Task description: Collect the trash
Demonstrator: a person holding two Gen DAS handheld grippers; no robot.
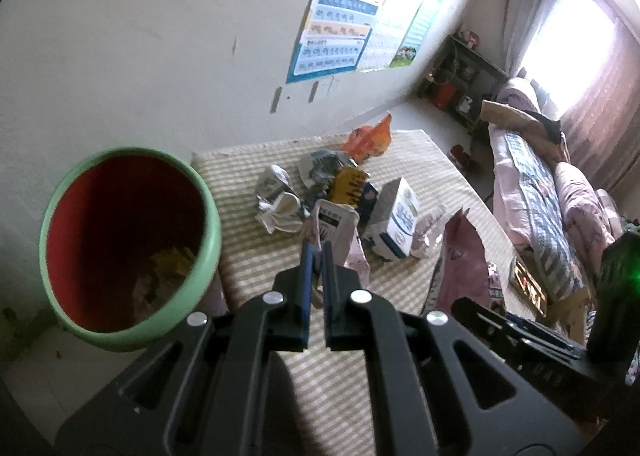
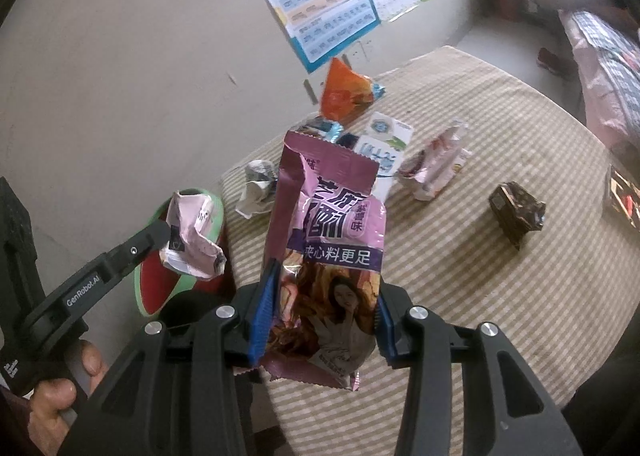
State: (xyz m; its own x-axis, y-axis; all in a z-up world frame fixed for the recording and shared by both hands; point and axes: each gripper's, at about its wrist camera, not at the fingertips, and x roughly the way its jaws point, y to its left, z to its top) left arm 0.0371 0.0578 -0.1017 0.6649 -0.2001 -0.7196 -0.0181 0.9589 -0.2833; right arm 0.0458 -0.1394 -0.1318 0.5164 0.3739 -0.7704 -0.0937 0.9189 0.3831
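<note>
Trash: purple foil snack bag (image 2: 326,256) upright in right gripper (image 2: 320,320) jaws above striped table (image 2: 500,296); left gripper (image 1: 316,252) jaws pinch crumpled pink wrapper (image 2: 192,232) over green-rimmed red bin (image 1: 120,240), ready to drop.

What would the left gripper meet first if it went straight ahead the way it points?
Probably the table's trash pile. The left gripper, shut on a pale wrapper, points toward the milk carton and crumpled paper; depth is unclear, so which comes first is uncertain.
</note>
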